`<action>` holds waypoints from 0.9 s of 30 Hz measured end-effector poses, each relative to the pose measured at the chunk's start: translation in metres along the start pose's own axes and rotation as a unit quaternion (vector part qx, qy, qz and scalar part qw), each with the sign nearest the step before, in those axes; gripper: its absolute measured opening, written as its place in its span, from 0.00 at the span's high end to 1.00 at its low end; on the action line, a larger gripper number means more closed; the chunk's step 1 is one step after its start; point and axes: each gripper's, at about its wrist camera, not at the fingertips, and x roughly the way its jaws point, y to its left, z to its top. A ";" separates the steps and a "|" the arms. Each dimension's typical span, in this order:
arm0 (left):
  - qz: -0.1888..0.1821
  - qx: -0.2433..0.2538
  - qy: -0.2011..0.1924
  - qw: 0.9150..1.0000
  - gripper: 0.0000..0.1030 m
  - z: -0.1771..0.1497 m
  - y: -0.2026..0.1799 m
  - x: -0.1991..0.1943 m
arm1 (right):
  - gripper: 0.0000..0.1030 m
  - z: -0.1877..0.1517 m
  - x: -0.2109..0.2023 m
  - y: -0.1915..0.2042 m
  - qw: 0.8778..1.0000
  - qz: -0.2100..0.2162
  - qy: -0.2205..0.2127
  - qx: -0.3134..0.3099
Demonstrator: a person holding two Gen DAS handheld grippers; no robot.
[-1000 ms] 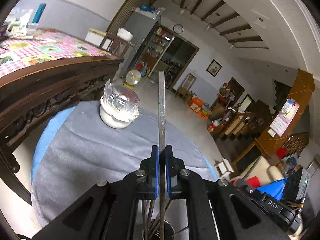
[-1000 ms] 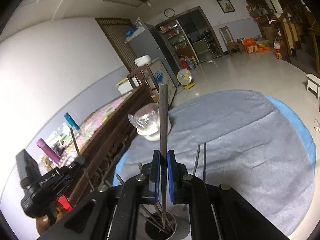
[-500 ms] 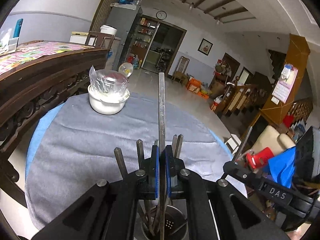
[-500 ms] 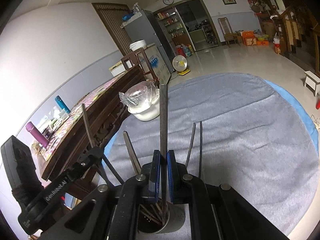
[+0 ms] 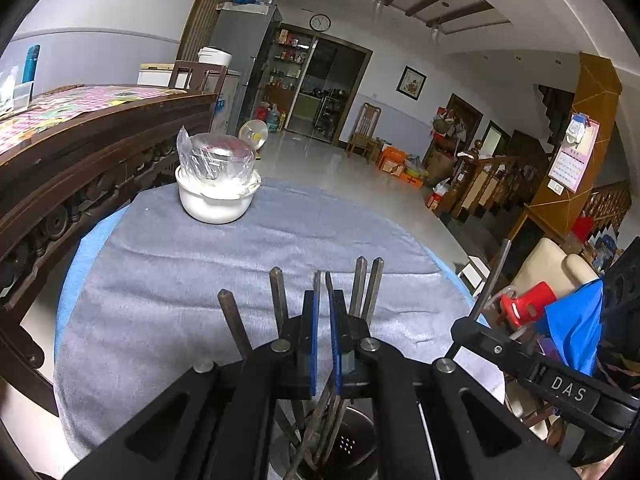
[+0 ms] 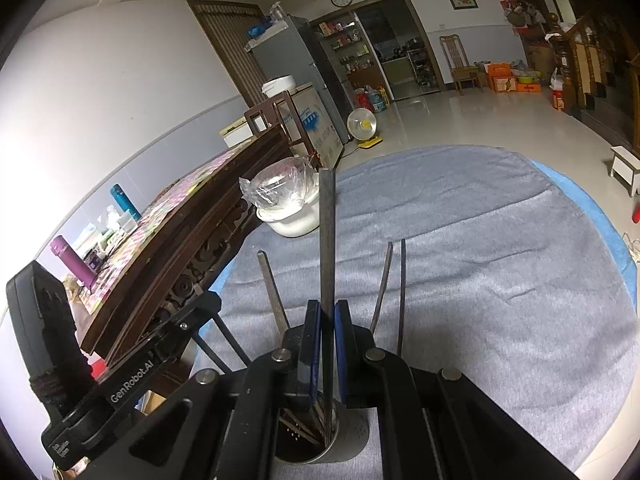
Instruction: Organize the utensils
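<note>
1. Standing on the grey-clothed round table [image 6: 500, 248], a perforated metal utensil holder [image 6: 320, 446] takes the chopsticks.
2. The right gripper [image 6: 327, 344] clamps one metal chopstick [image 6: 327, 236], tip already inside the holder.
3. The left gripper [image 5: 324, 340] looks narrowed and empty.
4. Next, I'd judge: release.

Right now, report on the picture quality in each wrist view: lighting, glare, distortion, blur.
Left wrist view: strong fisheye bending of walls and ceiling beams, black corners, dim even indoor light, sheen on the floor, sharp focus on the white bowl. Right wrist view: same curvature, the white wall washed out bright, the metal utensil holder in shadow below the right gripper.
</note>
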 end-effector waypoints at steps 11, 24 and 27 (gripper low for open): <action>-0.012 -0.019 0.011 1.000 0.95 0.007 0.013 0.009 | 0.92 -0.002 0.009 -0.003 1.000 0.010 0.014 0.006; -0.021 -0.026 0.027 0.999 0.93 0.024 0.021 -0.005 | 0.90 -0.008 0.027 0.000 0.999 0.017 0.044 0.007; -0.024 -0.035 0.019 0.999 0.77 0.029 0.025 -0.015 | 0.89 -0.009 0.028 0.000 0.999 0.015 0.049 0.006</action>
